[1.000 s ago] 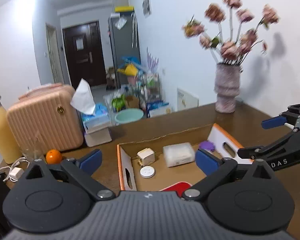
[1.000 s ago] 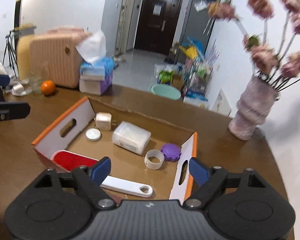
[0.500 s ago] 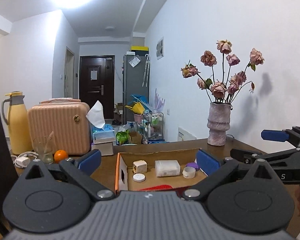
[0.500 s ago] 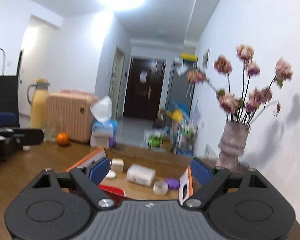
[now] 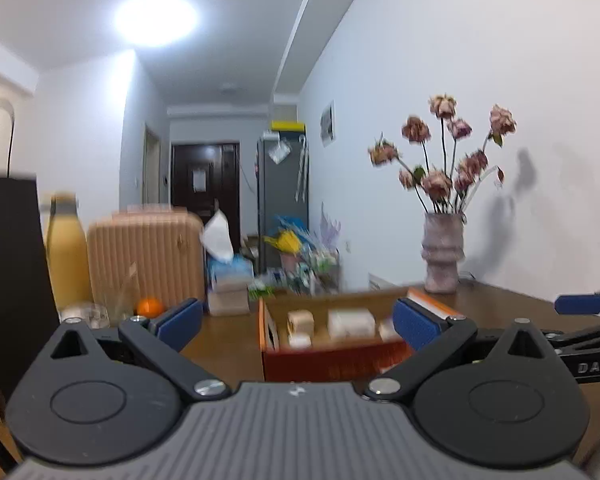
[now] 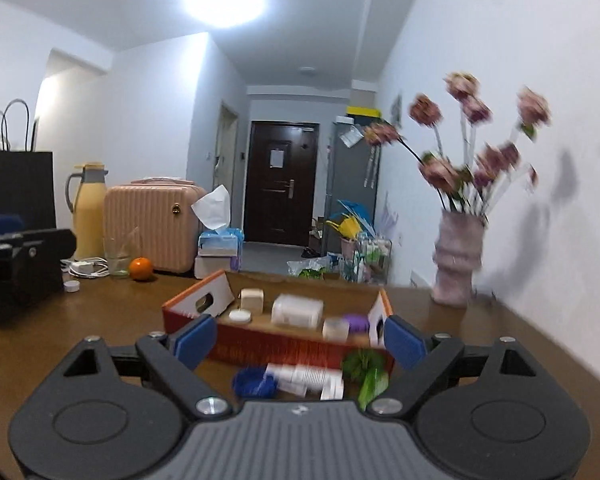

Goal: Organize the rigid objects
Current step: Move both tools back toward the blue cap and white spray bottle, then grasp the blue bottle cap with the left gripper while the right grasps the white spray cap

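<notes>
Risk as I see it: both claws, left claw (image 5: pixel 296 322) and right claw (image 6: pixel 300 338), are spread and empty, loose items (image 6: pixel 296 376) lie on the counter (image 6: pixel 80 320) just before the cardboard box (image 6: pixel 276 344), and motion blur could make me misjudge the grab.

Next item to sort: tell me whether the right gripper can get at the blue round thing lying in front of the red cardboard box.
Probably yes. The right gripper is open and empty, and the blue round thing lies on the wooden table just below and ahead of it, nothing over it. White pieces crowd its right side.
</notes>
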Motion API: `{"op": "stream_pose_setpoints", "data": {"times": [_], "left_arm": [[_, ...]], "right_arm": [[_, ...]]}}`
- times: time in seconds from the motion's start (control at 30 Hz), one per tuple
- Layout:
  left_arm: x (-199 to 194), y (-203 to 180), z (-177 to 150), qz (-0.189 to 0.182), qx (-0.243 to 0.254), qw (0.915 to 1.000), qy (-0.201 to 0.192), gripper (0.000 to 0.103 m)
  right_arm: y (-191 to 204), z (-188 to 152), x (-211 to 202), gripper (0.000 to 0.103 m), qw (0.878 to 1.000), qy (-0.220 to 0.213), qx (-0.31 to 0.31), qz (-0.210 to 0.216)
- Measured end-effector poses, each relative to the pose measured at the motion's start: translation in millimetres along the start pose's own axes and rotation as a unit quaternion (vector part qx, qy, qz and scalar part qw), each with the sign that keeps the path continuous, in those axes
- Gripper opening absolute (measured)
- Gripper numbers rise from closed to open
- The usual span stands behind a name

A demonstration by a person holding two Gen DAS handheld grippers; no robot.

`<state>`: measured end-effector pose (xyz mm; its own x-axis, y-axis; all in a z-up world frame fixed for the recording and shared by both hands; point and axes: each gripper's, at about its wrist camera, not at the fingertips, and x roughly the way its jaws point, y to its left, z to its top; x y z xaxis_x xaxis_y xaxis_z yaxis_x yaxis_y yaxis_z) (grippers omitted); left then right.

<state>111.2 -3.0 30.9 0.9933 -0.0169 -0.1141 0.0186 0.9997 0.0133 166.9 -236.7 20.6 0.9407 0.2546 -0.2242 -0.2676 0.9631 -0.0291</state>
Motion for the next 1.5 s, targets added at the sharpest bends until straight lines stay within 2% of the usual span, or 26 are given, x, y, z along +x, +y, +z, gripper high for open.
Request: {"op": "stream_pose_setpoints", "data": {"times": [0.13, 0.27, 0.53, 0.77, 0.83, 0.97, 1.03, 1.1, 1.13, 1.23, 1.37, 1.43, 1.5], "left_arm": [[-2.9, 7.8, -38.0, 0.008, -0.027, 0.9974, 0.066, 0.103], [12.1, 2.6, -59.2, -0.007, -0.020, 0.9920, 0.124, 0.103], [66.1, -14.3, -66.3, -0.041, 0.002, 0.9864, 0.159, 0.103], [129.4, -38.1, -70.7, -0.087, 0.018, 0.9735, 0.211, 0.103], [149.3, -47.3, -68.9, -0.095, 0.023, 0.9732, 0.209, 0.100], [185.2, -61.6, -68.7, -0.103, 0.015, 0.9706, 0.217, 0.088], [203.8, -65.4, -72.4, -0.110, 0.001, 0.9657, 0.235, 0.084], [219.2, -66.5, -76.3, -0.114, -0.015, 0.9606, 0.253, 0.078], [226.9, -66.1, -77.9, -0.114, -0.025, 0.9578, 0.263, 0.075], [238.2, -64.1, -80.9, -0.116, -0.039, 0.9538, 0.274, 0.068], [240.7, -61.1, -82.7, -0.113, -0.052, 0.9552, 0.269, 0.068], [240.0, -62.0, -82.7, -0.114, -0.048, 0.9559, 0.266, 0.057], [238.1, -64.2, -82.4, -0.118, -0.042, 0.9566, 0.263, 0.056]], "right_arm": [[1.3, -41.9, -23.2, 0.092, 1.000, 0.022, 0.012, -0.009], [-3.2, -70.3, -22.5, 0.092, 0.997, 0.075, 0.005, -0.033], [-18.5, -74.3, 24.9, 0.079, 0.993, 0.116, 0.019, -0.022], [-41.9, -65.3, 70.4, 0.061, 0.992, 0.127, 0.001, -0.020], [-47.9, -59.5, 83.5, 0.058, 0.992, 0.123, 0.001, -0.015], [-55.3, -46.0, 114.0, 0.054, 0.994, 0.113, -0.006, 0.003], [-58.2, -41.6, 129.6, 0.052, 0.993, 0.117, -0.005, 0.012], [-61.7, -39.0, 146.5, 0.041, 0.992, 0.127, -0.003, 0.018], [-63.3, -38.3, 153.9, 0.040, 0.991, 0.131, -0.001, 0.024], [-66.4, -39.3, 167.7, 0.035, 0.989, 0.139, 0.005, 0.041], [-68.8, -45.4, 181.6, 0.022, 0.986, 0.158, 0.020, 0.052], [-68.7, -48.7, 185.5, 0.018, 0.985, 0.164, 0.025, 0.053], [-68.4, -51.1, 187.1, 0.014, 0.984, 0.169, 0.029, 0.051]]}}
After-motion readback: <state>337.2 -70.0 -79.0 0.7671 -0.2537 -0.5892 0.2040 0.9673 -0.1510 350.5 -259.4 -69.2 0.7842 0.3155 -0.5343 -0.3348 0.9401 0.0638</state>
